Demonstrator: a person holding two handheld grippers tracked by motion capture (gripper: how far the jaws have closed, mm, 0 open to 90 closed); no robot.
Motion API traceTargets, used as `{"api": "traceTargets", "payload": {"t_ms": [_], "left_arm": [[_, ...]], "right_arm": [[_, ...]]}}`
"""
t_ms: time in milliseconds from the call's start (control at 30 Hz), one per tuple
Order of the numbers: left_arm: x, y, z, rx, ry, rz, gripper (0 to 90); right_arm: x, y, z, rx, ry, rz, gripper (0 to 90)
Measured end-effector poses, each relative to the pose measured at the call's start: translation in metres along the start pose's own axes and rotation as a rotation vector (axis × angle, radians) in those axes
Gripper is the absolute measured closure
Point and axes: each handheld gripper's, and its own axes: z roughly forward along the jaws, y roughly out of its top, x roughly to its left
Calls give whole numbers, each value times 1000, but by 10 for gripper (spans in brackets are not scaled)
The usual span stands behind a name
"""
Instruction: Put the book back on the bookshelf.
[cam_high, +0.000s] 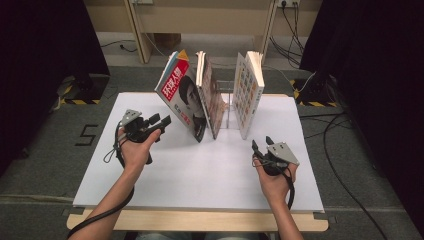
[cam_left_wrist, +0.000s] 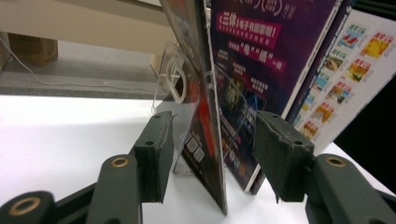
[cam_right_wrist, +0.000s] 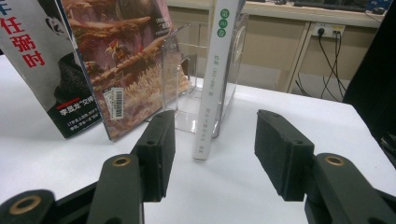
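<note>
Three publications stand in a clear acrylic rack (cam_high: 226, 102) at the back of a white board. Furthest left, a red-titled magazine (cam_high: 181, 95) leans left. Beside it leans a thinner magazine (cam_high: 210, 97), and a white book (cam_high: 248, 92) stands upright on the right. My left gripper (cam_high: 162, 122) is open, left of the red-titled magazine. In the left gripper view the jaws (cam_left_wrist: 212, 126) frame that magazine's thin edge (cam_left_wrist: 198, 84) without touching it. My right gripper (cam_high: 261, 144) is open just in front of the white book. Its jaws (cam_right_wrist: 215, 126) frame the book's spine (cam_right_wrist: 215, 70) from a short distance.
The white board (cam_high: 200, 170) lies on a wooden table with bare surface in front of the rack. Past the table are wooden furniture legs, wall sockets and cables (cam_high: 290, 20) on the floor. Dark curtains hang at both sides.
</note>
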Motion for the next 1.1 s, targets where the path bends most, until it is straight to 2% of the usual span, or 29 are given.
{"api": "traceTargets", "payload": {"t_ms": [300,467,600,767,900,1033,1100], "left_arm": [[-4,17,18,-20,11,-17,486],[-1,30,34,-31,53,-42,508],[-2,34,38,-36,48,-54,524],[-3,42,46,-47,65,-59,559],[-5,59,56,-64,81,-61,575],[-5,68,62,-67,96,-67,598],[-4,73,66,-70,111,-87,619]], "right_arm": [[-1,-1,0,3,1,4,486],[-2,-2,0,3,1,8,486],[-3,-2,0,7,1,14,486],[-2,-3,1,11,4,9,486],[-2,-2,1,12,9,13,486],[-2,-3,1,15,8,14,486],[-2,-4,2,17,10,17,486]]}}
